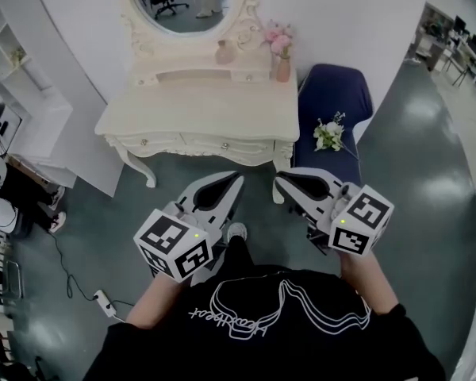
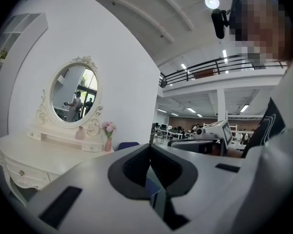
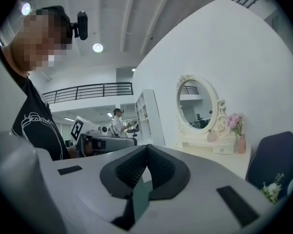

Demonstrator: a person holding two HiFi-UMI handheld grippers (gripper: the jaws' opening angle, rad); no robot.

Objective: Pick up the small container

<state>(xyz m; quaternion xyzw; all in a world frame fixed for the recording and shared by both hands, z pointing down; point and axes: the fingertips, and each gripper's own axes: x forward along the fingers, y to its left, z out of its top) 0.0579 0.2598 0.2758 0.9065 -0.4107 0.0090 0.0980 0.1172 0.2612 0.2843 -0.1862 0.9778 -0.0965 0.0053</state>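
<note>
With the left gripper [image 1: 235, 179] and right gripper [image 1: 281, 181] both pinched shut and empty, well short of the small pink container [image 1: 224, 52] at the back of the dressing-table worktop [image 1: 198, 109], I'd step closer, open one gripper and approach level, clear of the flower vase [image 1: 282, 68].

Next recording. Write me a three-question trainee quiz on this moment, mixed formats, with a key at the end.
1. True or false: the left gripper and right gripper are both shut and empty.
2. What lies on the blue chair?
3. The small pink container stands: A) in a gripper B) on the dressing table C) on the chair.
Key: 1 true; 2 white flowers; 3 B.
</note>
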